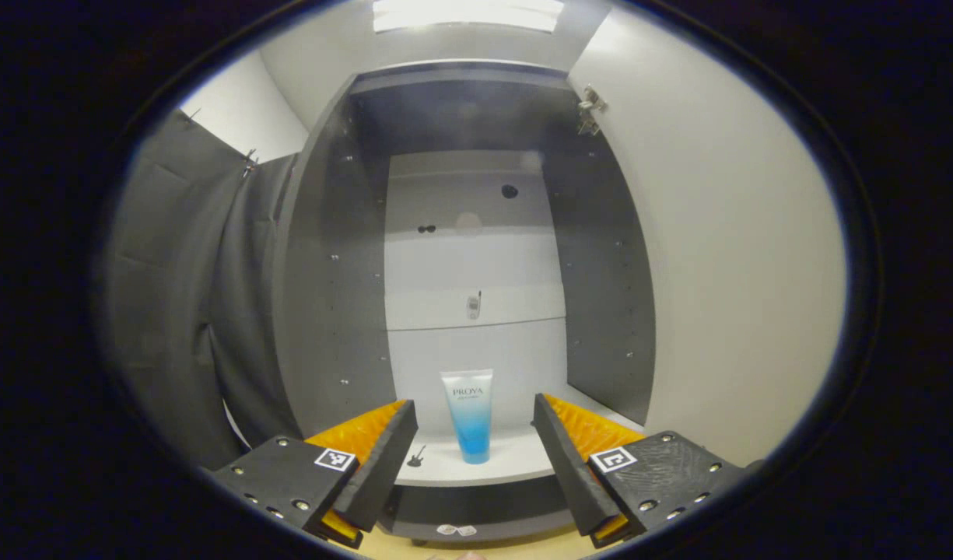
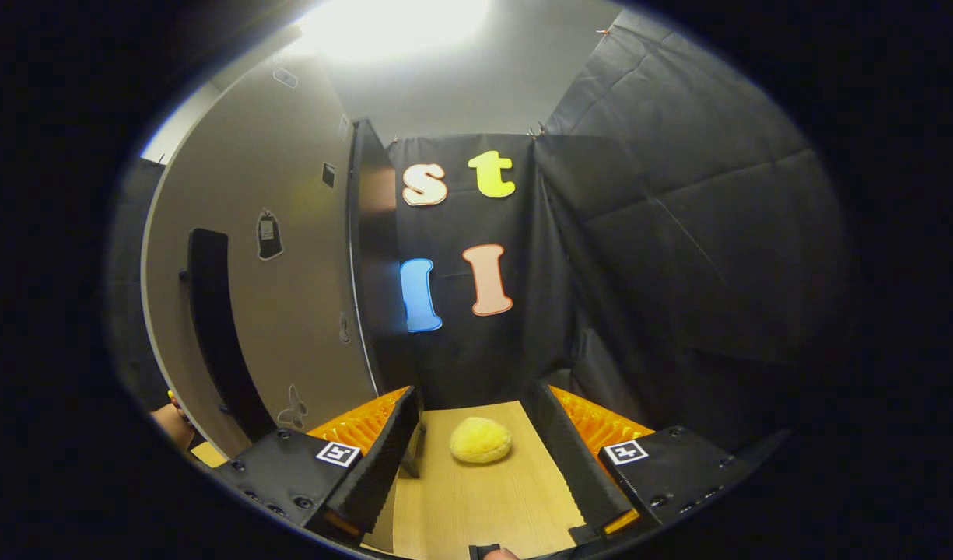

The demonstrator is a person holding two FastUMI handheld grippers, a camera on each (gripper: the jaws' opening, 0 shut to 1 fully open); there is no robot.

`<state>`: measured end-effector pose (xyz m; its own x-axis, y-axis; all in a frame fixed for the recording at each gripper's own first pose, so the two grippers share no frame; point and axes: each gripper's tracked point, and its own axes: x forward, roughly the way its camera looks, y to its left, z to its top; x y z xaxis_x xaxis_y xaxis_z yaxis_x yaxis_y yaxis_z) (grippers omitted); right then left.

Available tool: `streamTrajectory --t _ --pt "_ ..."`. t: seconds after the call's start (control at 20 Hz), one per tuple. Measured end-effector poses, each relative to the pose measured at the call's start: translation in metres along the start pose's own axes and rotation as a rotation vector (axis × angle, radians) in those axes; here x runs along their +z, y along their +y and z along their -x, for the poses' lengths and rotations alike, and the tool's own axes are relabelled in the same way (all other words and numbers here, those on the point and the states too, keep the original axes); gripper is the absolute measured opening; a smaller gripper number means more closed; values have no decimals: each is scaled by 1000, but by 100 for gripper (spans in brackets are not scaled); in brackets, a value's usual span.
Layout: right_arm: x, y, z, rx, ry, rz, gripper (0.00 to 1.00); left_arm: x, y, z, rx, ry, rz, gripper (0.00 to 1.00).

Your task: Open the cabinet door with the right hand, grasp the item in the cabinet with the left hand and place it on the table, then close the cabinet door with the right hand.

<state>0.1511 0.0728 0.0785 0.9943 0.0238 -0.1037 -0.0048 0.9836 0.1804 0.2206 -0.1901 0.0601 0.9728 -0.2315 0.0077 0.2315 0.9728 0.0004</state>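
in the left gripper view my left gripper (image 1: pixel 474 435) hangs in front of the open cabinet (image 1: pixel 600 311), its jaws spread wide with nothing between them. the tube (image 1: pixel 469 414) stands upright on its cap on the cabinet's bottom shelf (image 1: pixel 507 467), near that shelf's front edge and about midway along it, lined up with the gap between my fingers (image 1: pixel 383 459) but apart from them. a small dark sticker (image 1: pixel 416 456) lies on the shelf just left of the tube, close to the front edge. the cabinet door (image 1: pixel 725 280) is swung out on the right side, its hinge (image 1: pixel 590 109) showing at the top corner of the opening

in the right gripper view my right gripper (image 2: pixel 476 451) is over the wooden tabletop (image 2: pixel 476 505), jaws spread and holding nothing. a yellow sponge-like lump (image 2: pixel 480 439) rests on the tabletop toward its far edge, between my two fingers (image 2: pixel 569 459) without touching either. the outer face of the cabinet door (image 2: pixel 289 257) stands on the left, with its long dark handle (image 2: pixel 215 327) running upright near the door's free edge, and a hand (image 2: pixel 169 424) shows low beside that edge
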Motion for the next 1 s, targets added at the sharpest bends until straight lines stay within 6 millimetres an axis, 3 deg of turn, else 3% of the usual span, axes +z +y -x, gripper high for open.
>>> streamTrajectory --t 0.4,0.75,0.95,1.0 --pt "-16 3 -16 -98 43 8 98 -39 6 -66 -37 73 15 93" --pt "-23 6 -22 -116 65 7 98 -67 1 -89 -48 133 16 93" --pt "-21 7 -24 -103 62 14 93 -71 4 -91 -30 140 37 51" --pt "-21 6 -22 -100 62 16 98 -70 3 -87 -31 141 45 50"
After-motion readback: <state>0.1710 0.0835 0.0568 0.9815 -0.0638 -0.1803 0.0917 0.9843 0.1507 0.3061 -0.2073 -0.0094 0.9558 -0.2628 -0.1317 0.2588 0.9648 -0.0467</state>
